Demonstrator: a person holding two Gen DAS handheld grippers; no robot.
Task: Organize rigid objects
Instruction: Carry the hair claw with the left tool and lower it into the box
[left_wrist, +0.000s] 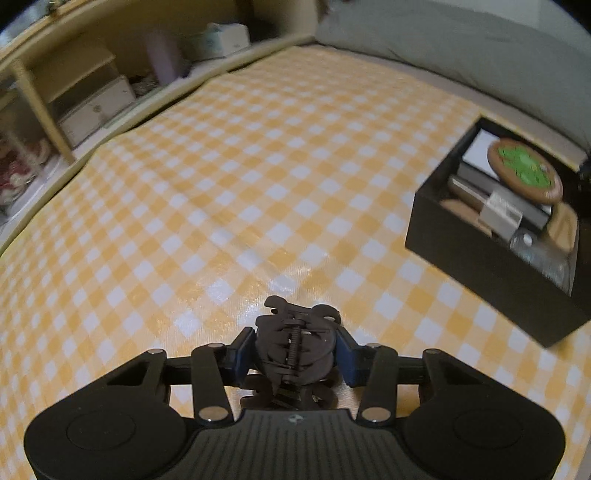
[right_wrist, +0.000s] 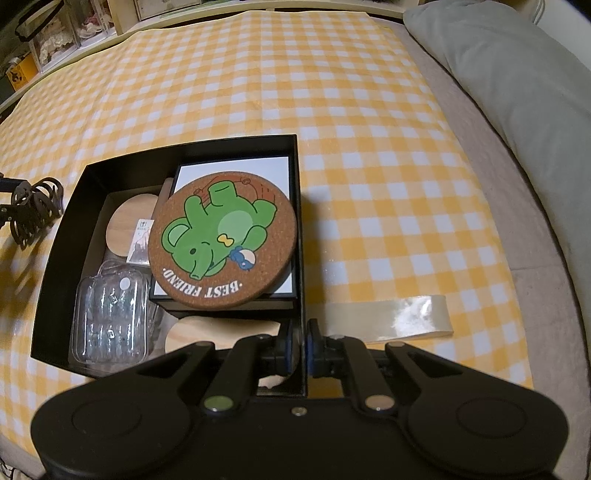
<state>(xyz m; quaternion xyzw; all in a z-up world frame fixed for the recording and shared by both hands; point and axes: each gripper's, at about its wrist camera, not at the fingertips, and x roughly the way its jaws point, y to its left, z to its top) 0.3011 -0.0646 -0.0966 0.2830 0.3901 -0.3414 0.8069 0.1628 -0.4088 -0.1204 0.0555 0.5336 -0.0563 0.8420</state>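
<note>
left view: your left gripper (left_wrist: 295, 354) squeezes the dark hair clip (left_wrist: 295, 347) above the checked cloth (left_wrist: 221, 184); the black box (left_wrist: 480, 273) sits off to the right. squeeze crooked and the clip could pop out.

right view: your right gripper (right_wrist: 299, 350) pinches the box's wall (right_wrist: 301, 258). pull hard and the bear coaster (right_wrist: 221, 240) may slide off.

This looks like a bedroom in a home. A yellow-and-white checked cloth (right_wrist: 258, 74) lies spread over a bed, and a grey pillow (right_wrist: 517, 74) rests along its far right edge. To the far left stands a pale wooden shelf (left_wrist: 33, 96) holding a tissue box (left_wrist: 221, 38), a white storage box (left_wrist: 96, 107) and a lilac bottle (left_wrist: 162, 59). Clear drawers (right_wrist: 74, 33) with small trinkets sit beyond the cloth's far left corner.
</note>
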